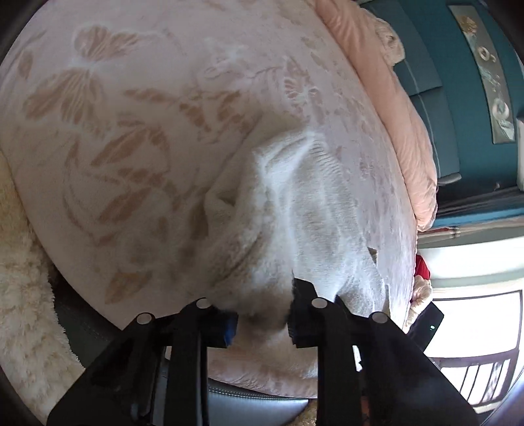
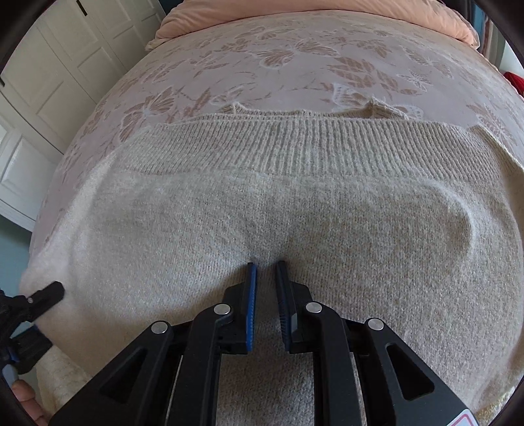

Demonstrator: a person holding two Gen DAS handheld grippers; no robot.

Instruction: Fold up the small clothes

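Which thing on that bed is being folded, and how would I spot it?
Start at the bed, covered by a pink bedspread patterned with butterflies, a peach duvet bunched at its far end. Spread on the near part lies a cream knitted sweater. Its fuzzy plain knit and ribbed band set it apart from the printed bedding; both handheld grippers are at it.

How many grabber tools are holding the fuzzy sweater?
2. The left gripper pinches the cream sweater at its left edge. The right gripper has its jaws closed on a small pucker at the sweater's middle.
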